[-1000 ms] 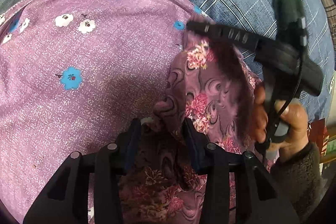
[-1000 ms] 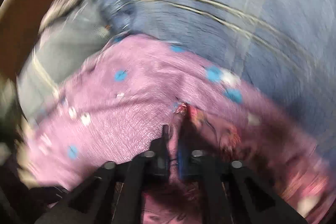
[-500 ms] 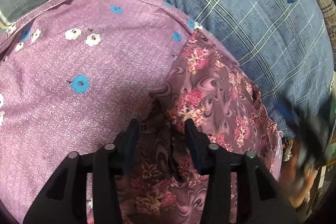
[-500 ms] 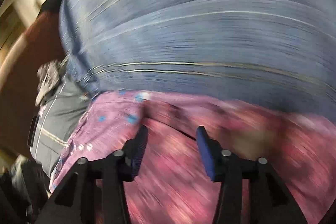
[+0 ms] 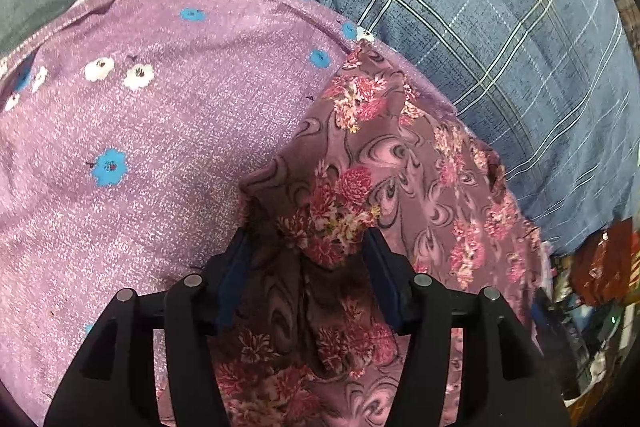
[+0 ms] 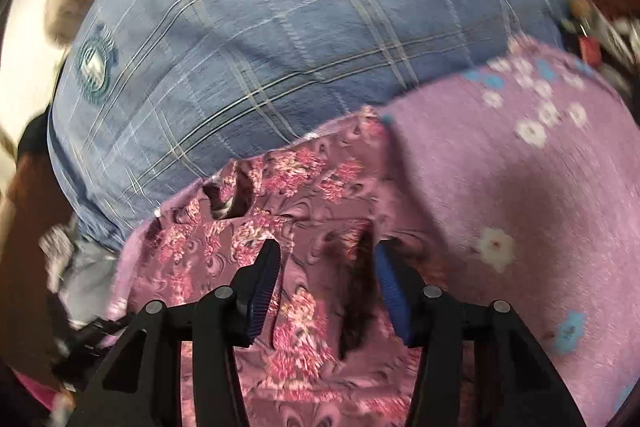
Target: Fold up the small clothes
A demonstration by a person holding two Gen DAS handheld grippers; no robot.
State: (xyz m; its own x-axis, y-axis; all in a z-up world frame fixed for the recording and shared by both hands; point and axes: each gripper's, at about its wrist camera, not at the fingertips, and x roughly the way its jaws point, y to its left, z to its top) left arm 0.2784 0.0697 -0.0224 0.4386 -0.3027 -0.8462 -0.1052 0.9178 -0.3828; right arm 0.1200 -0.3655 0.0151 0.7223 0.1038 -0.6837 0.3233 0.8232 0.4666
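Left gripper released, jaws just been widening; puckered fold of mauve floral garment loose between pads, unpressed; thin, silky, swirl-printed, lying at 3 o'clock of speckled lilac flower-print cloth; blue plaid bedsheet at 12 o'clock; right gripper released, hovering above same garment, dark crease between pads; right view motion-blurred.

Open blue checked bedsheet beyond the clothes: flat, free to cross. Lilac flowered cloth spread smooth on one side, nothing standing on it. Raised fold of the mauve floral garment bunched between the left claw's parted fingers. Clutter crowding the bed's edge.
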